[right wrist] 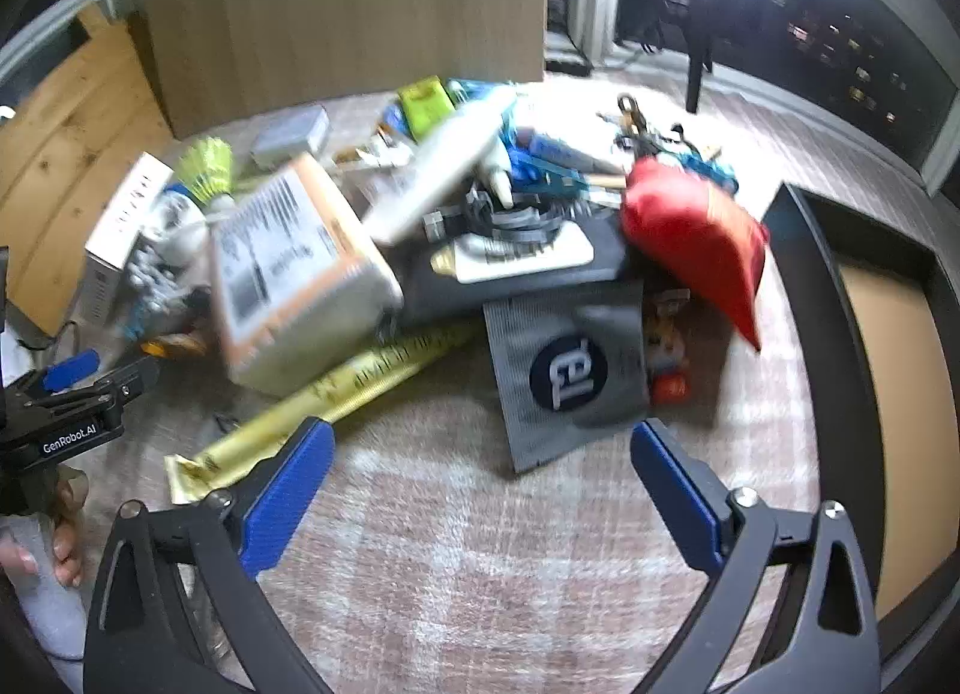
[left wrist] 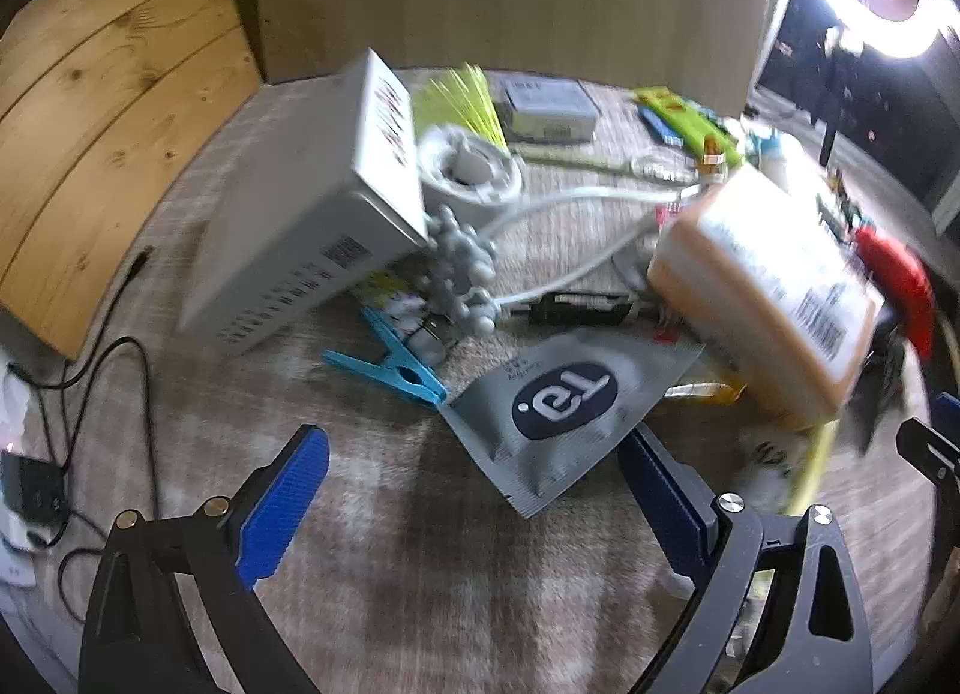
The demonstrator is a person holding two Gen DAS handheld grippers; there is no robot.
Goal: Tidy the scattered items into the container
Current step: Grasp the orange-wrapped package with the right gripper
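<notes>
A: Clutter all over the rug [left wrist: 420, 544]. Left gripper [left wrist: 474, 490] first?

B: Jaws spread wide, nothing between the blue pads, tilted down over bare rug. Grey sachet [left wrist: 564, 412] with the dark round logo lies flat just ahead of it, one corner next to the right finger.

A: Right gripper [right wrist: 480, 490]?

B: Same: jaws wide apart, holding nothing, angled down. Same grey sachet [right wrist: 570, 370] just past its tips, not touching as far as I can tell.

A: Container?

B: Dark tray [right wrist: 828, 250] with a tan floor, at the right edge of the right wrist view. No items in the part that shows.

A: Rest of the pile?

B: White box [left wrist: 312, 226] tilted, leaning on a grey knobbly toy [left wrist: 462, 274]. Blue clothespin [left wrist: 390, 364] on the rug, touching the sachet's corner. Orange-edged parcel [left wrist: 774, 286] with a barcode label tipped up at the right, blurred. Red pouch [right wrist: 690, 238] propped on a dark flat thing, near the tray. Yellow ruler-printed packet [right wrist: 312, 400] lying slantwise under the parcel, its end by the right gripper's left finger.

A: Person?

B: Fingers [right wrist: 66, 526] on the left gripper's handle, low left in the right view. Black cables [left wrist: 108, 370] at the left edge.
</notes>
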